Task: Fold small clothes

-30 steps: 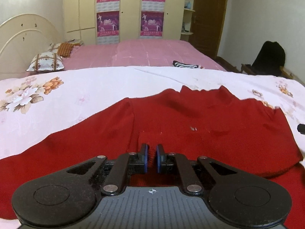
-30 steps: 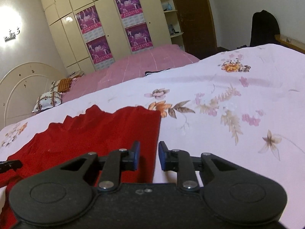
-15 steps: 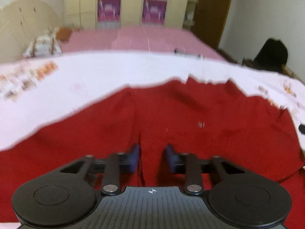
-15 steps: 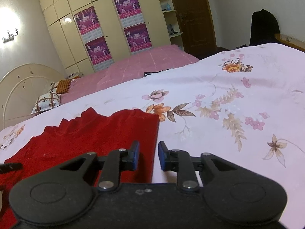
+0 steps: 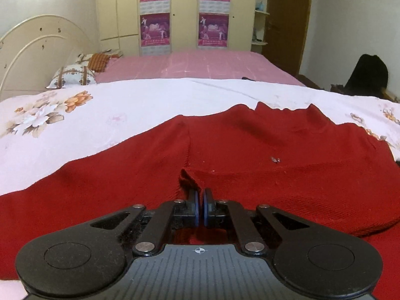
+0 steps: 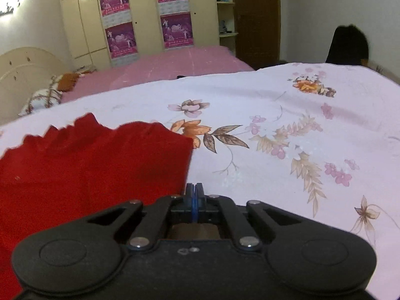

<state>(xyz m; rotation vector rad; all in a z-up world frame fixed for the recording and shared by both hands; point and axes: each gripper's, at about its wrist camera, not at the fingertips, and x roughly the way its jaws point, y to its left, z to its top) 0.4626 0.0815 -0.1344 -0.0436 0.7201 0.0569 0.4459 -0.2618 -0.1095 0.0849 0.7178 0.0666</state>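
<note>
A red knit sweater (image 5: 250, 155) lies spread on a white floral bedsheet (image 5: 100, 110). My left gripper (image 5: 200, 195) is shut on a small pinched ridge of the sweater near the sleeve seam. In the right wrist view the sweater (image 6: 87, 165) fills the lower left, its right edge running down to my right gripper (image 6: 194, 187). The right gripper's jaws are closed together at that edge; whether cloth sits between them is hidden.
A pink bed (image 5: 200, 65) with pillows (image 5: 72, 77) and a cream headboard (image 5: 32, 50) lies behind. A wardrobe with posters (image 5: 185, 12) and a brown door (image 5: 285, 20) line the far wall. A black bag (image 5: 367, 75) sits at right.
Both grippers have closed: the left opened briefly, then pinched up a ridge of sweater; the right went from open to shut at the sweater's right edge.
</note>
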